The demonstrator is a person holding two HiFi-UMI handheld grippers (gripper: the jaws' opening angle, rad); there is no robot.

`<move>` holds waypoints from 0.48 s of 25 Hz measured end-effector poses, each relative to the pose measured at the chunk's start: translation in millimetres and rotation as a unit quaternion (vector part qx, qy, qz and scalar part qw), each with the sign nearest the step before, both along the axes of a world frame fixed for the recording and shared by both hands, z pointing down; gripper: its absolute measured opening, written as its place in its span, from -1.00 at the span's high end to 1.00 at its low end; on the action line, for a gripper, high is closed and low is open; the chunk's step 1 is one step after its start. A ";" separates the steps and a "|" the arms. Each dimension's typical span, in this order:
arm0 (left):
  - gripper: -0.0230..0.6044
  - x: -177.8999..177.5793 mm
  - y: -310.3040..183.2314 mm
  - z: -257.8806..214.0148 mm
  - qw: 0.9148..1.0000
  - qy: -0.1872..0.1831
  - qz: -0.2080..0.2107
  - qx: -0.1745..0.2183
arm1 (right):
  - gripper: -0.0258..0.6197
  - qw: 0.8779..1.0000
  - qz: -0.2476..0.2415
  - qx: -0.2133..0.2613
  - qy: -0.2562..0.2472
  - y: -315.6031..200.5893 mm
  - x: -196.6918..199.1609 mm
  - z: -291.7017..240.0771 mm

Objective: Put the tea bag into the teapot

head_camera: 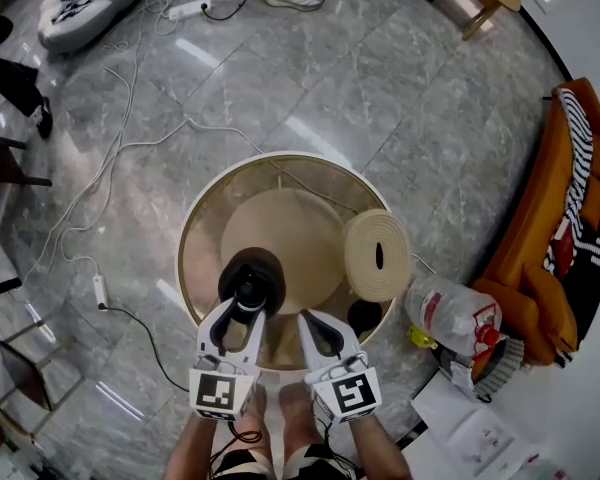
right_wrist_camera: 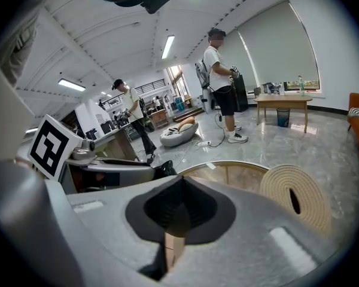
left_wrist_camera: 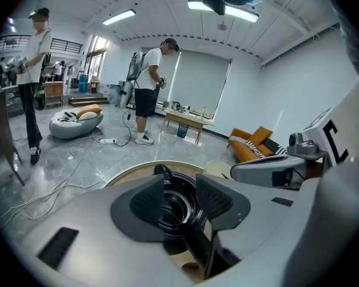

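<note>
A black teapot (head_camera: 252, 271) stands lidless on the near left of a round glass-topped table (head_camera: 202, 218). My left gripper (head_camera: 243, 306) hovers just above it, open. In the left gripper view the teapot's dark mouth (left_wrist_camera: 178, 213) shows in the gap of the left gripper (left_wrist_camera: 173, 197), and neither pad touches it. I see no tea bag in any view; the pot's inside is too dark to tell. My right gripper (head_camera: 316, 321) sits beside the left, to the right of the pot. The right gripper (right_wrist_camera: 180, 211) is shut, pads together, with nothing visible between them.
A round woven mat (head_camera: 377, 255) leans at the table's right edge, also the woven mat (right_wrist_camera: 296, 202). A small black object (head_camera: 365, 315) lies below it. On the floor are a plastic bottle (head_camera: 450, 313), cables (head_camera: 120, 148) and an orange sofa (head_camera: 555, 238). People stand farther off.
</note>
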State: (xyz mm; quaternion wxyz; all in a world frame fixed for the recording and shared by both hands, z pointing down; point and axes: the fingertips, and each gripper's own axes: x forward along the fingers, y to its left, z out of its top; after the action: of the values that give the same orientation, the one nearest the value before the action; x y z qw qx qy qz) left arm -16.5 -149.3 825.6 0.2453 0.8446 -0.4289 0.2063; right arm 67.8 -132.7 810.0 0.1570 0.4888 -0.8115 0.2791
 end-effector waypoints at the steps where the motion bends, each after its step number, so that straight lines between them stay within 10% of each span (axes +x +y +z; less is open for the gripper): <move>1: 0.39 -0.9 -0.3 -1.7 1.000 -0.001 0.000 0.000 | 0.92 1.000 0.000 0.001 0.001 -0.2 -0.1 -1.6; 12: 0.39 -9.3 1.3 -47.0 1.000 -0.008 0.015 0.018 | 0.92 0.999 0.003 0.034 0.011 -4.7 -8.5 -50.6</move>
State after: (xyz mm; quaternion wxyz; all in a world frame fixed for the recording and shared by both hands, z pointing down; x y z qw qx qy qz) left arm -25.8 -148.0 778.6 0.2234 0.8537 -0.4216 0.2087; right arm 59.4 -137.4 759.4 0.1486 0.4991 -0.8175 0.2461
